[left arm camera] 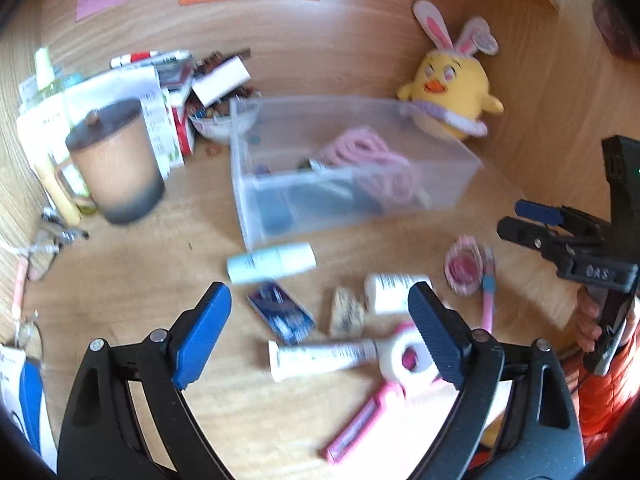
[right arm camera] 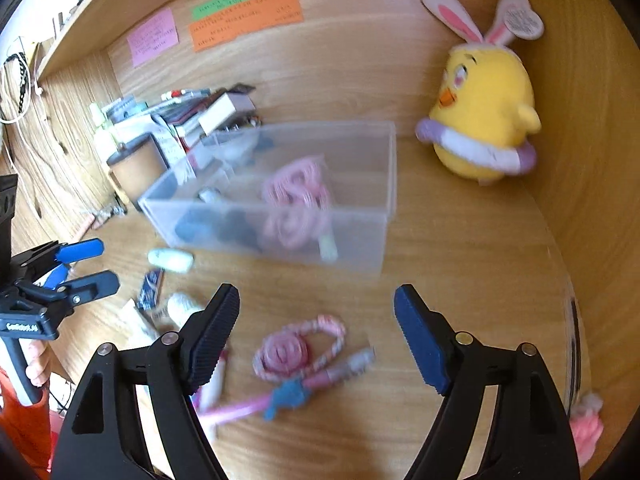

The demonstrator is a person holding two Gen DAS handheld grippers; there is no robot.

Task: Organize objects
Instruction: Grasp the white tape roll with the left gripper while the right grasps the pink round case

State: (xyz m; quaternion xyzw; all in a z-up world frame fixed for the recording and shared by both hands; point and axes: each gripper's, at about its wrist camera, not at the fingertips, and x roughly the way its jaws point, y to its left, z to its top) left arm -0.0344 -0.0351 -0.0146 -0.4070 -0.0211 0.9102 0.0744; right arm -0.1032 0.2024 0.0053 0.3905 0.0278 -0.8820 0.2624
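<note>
The right tool [right arm camera: 316, 336] hangs with its jaws spread wide and nothing between them, right over a coiled pink cord [right arm camera: 284, 352] lying on the bench toward its front edge. The left tool [left arm camera: 320, 328] is just as open and empty, poised above a scatter of small things: a white tube [left arm camera: 320, 358], a pale blue bottle [left arm camera: 272, 262] and a dark blue packet [left arm camera: 280, 314].

The cord looks soft and light, wound into a flat spiral with a loose loop trailing off; I'd guess it will sag and unwind if lifted by the loop, so pinching across the coil itself seems the safer hold. A pink pen [right arm camera: 240, 408] lies touching it.

Behind them, mid-bench, sits the clear plastic bin [right arm camera: 360, 236], already holding another pink cord. A yellow plush chick [right arm camera: 484, 120] stands in the back right corner.
</note>
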